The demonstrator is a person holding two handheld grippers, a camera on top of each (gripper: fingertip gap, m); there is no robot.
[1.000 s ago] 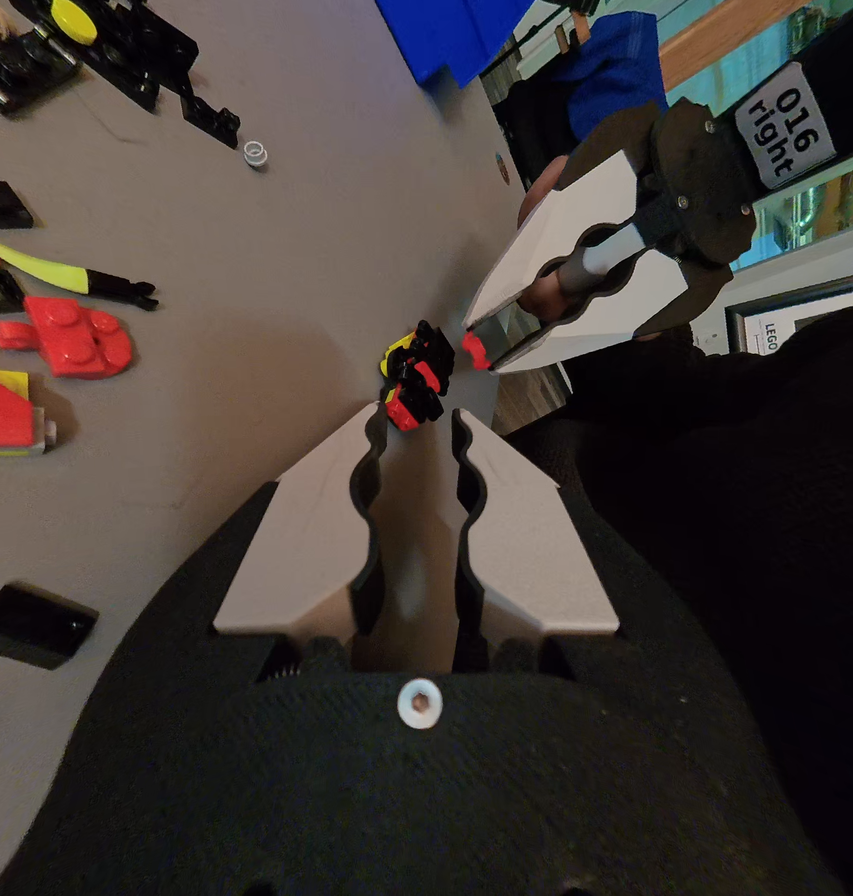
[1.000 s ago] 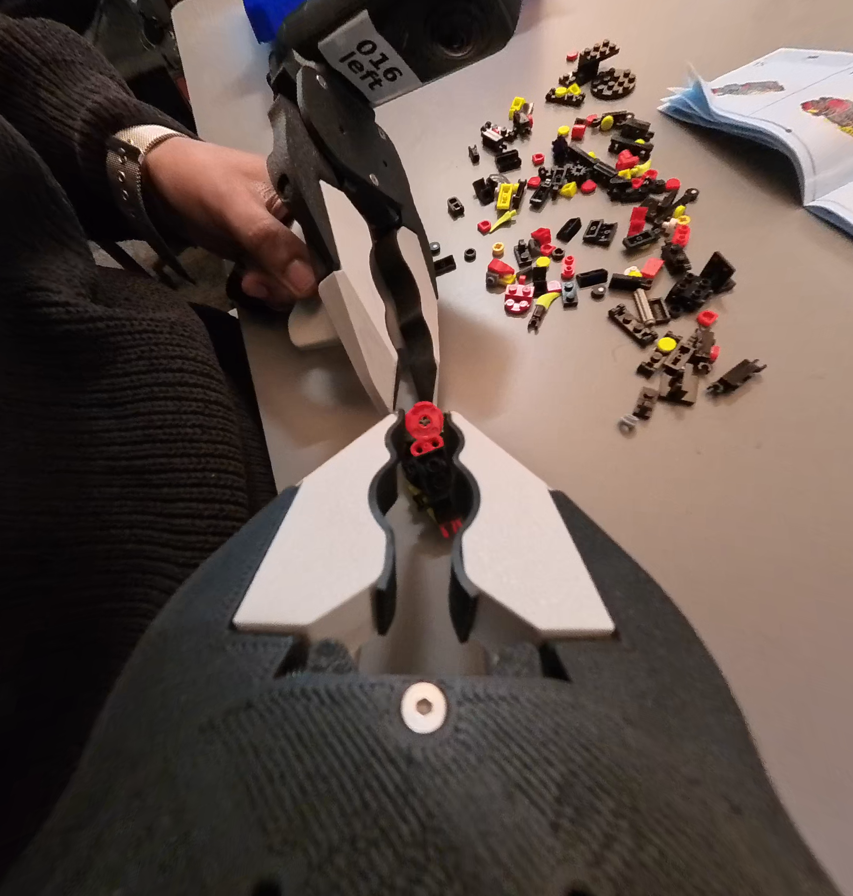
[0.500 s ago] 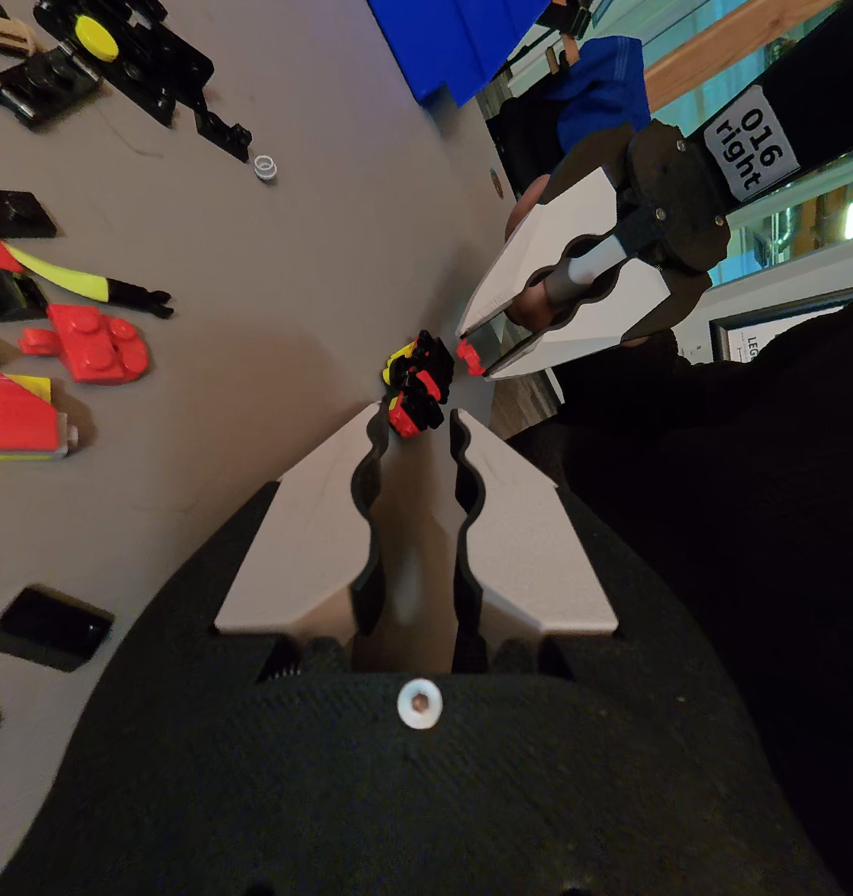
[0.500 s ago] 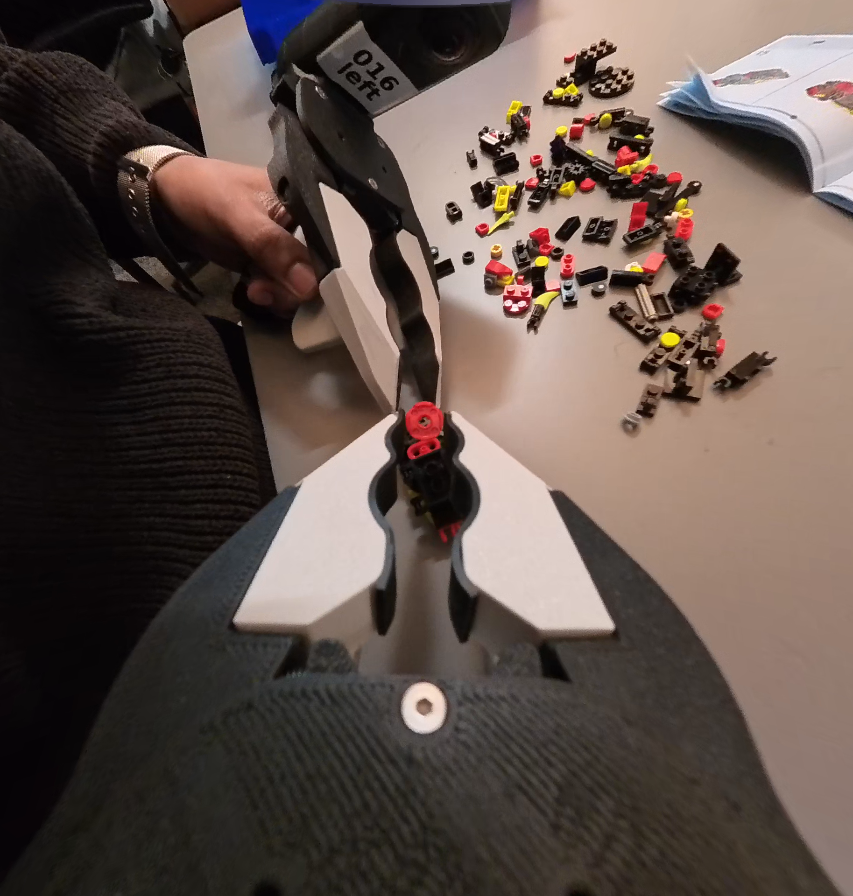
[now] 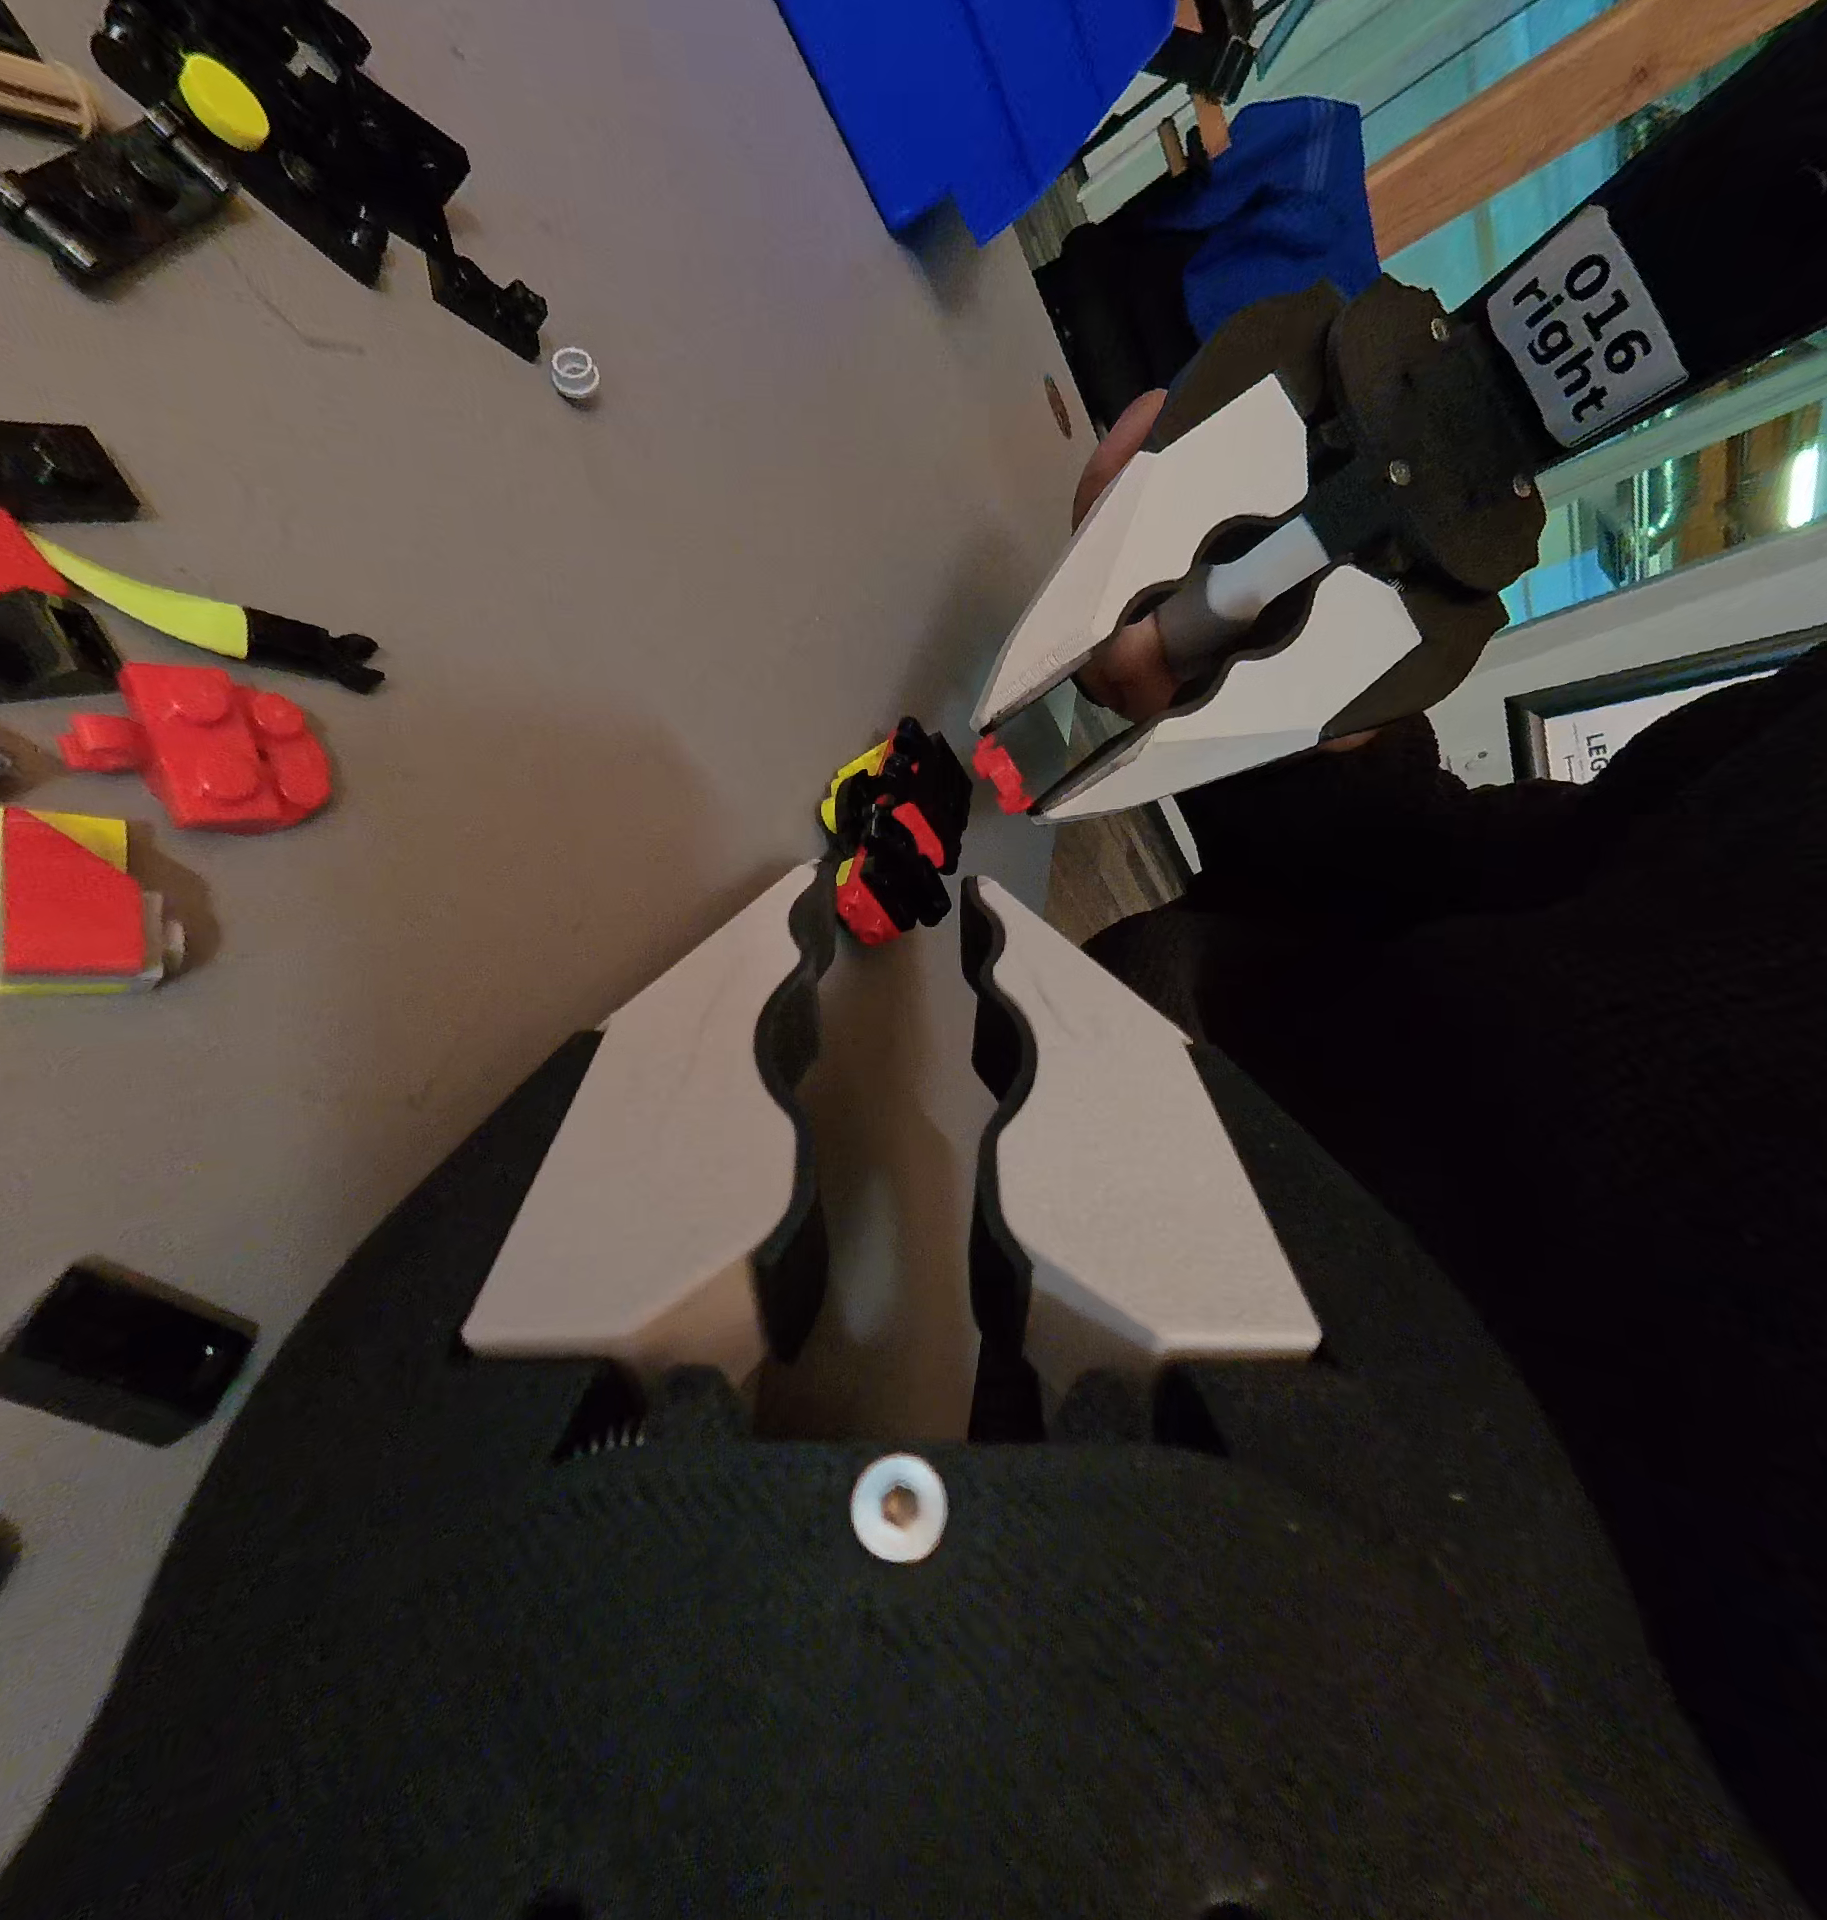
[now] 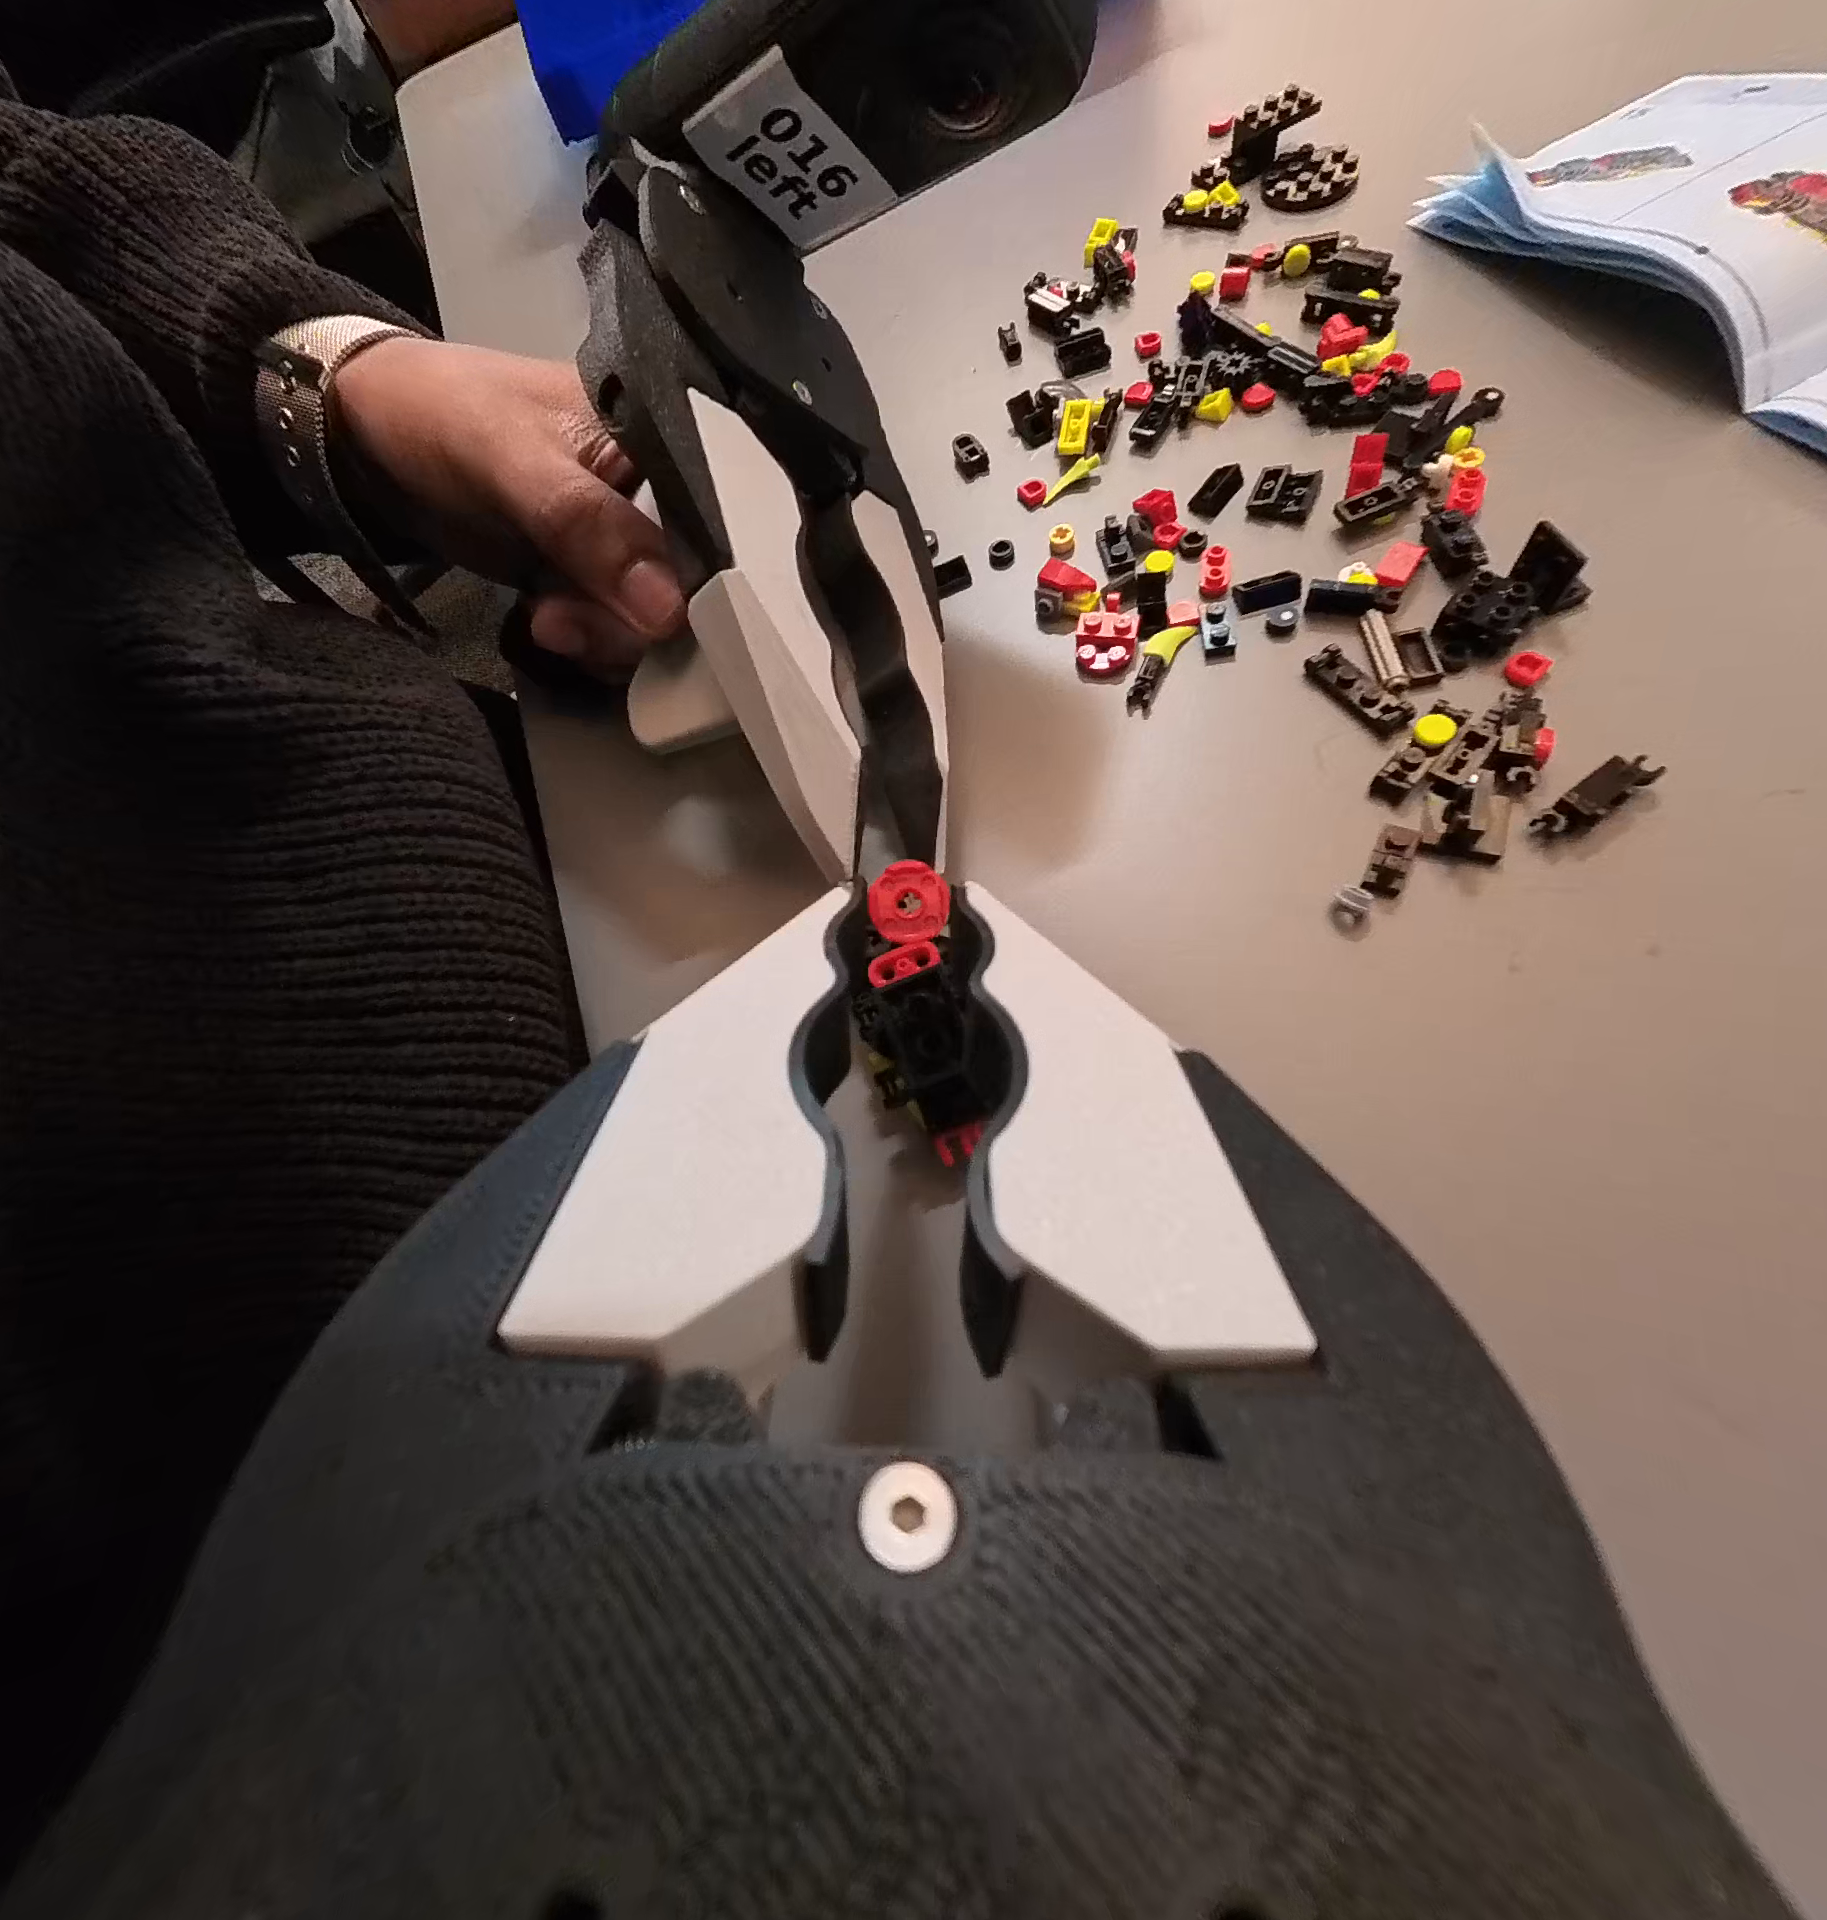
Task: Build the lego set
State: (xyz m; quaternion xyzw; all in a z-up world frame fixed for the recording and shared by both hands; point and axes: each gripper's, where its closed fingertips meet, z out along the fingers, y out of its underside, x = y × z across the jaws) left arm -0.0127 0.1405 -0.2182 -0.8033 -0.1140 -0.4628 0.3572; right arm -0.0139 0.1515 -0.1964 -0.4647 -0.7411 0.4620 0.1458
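My right gripper [image 6: 911, 896] is shut on a small red round piece [image 6: 909, 906] and holds it above the grey table [image 6: 1304, 1143]. In the left wrist view it [image 5: 1004, 771] comes in from the right with the red piece [image 5: 1000, 774] at its tips. A small black, red and yellow brick assembly [image 5: 893, 831] lies near the table edge, just beyond my left gripper [image 5: 893, 878]. That gripper is open: the assembly is against the left fingertip [image 5: 810, 883], with a gap to the other. The assembly [image 6: 919, 1039] shows below my right fingers.
Several loose black, red and yellow bricks [image 6: 1304, 468] lie scattered at the back right, beside an open booklet [image 6: 1719, 239]. A red plate [image 5: 213, 743], a red-yellow wedge [image 5: 67, 899] and a black tile [image 5: 109, 1351] lie left. A blue box [image 5: 950, 94] stands far off. A hand [image 6: 493, 499] holds the left gripper. Less than 4 cm separates the two grippers' tips. My left tips are roughly 9 centimetres from the red plate [image 5: 213, 743]. Seen from the right wrist view [image 6: 1106, 632] as well.
My left jaws have narrowed a little around the assembly's end. My right gripper still holds the red round piece and has hardly moved.
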